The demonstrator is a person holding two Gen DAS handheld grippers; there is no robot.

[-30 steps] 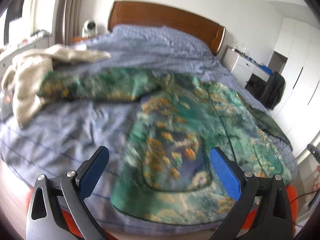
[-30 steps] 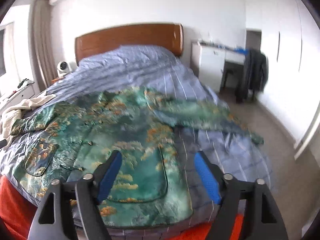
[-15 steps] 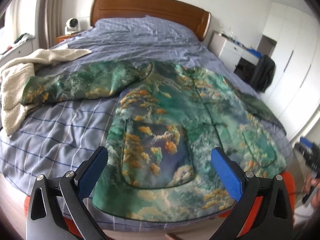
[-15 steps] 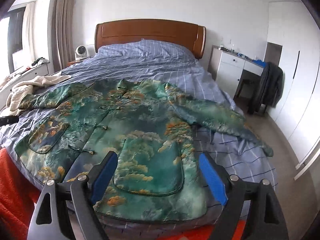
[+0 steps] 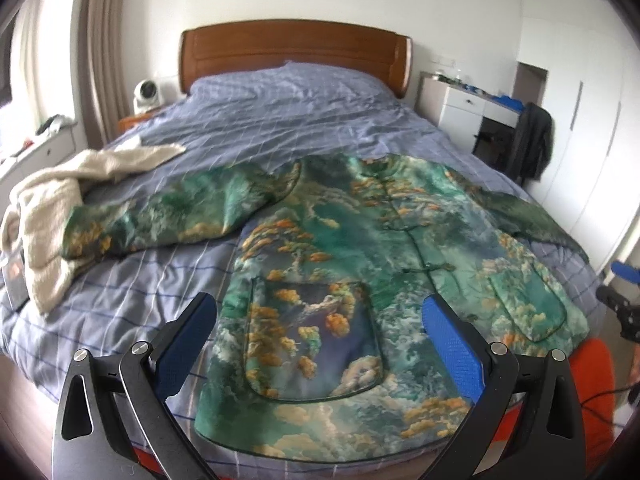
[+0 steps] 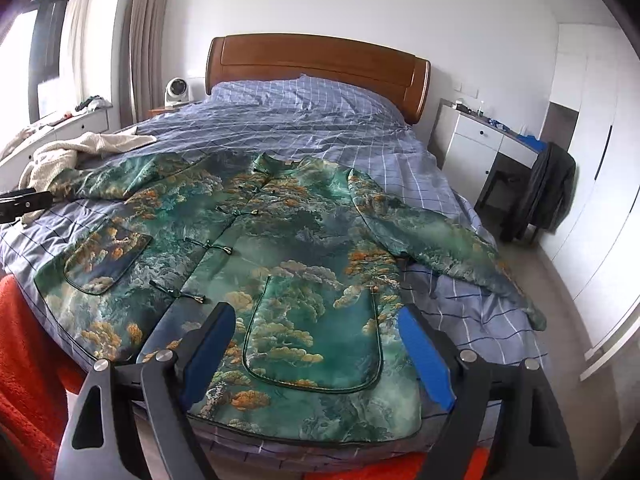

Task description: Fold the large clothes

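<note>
The green jacket [image 6: 288,240] lay flat, front up, on the bed [image 6: 320,128] — folding not yet begun. Both grippers, left [image 5: 320,344] and right [image 6: 316,344], hovered with fingers spread; next likely needed gripping a sleeve.

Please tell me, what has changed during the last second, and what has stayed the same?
Both views pulled back and steadied: the left gripper and right gripper now see more of the green jacket and the bed. Nothing was grasped or released. Both grippers stay open; the jacket stays spread flat, sleeves out.
</note>
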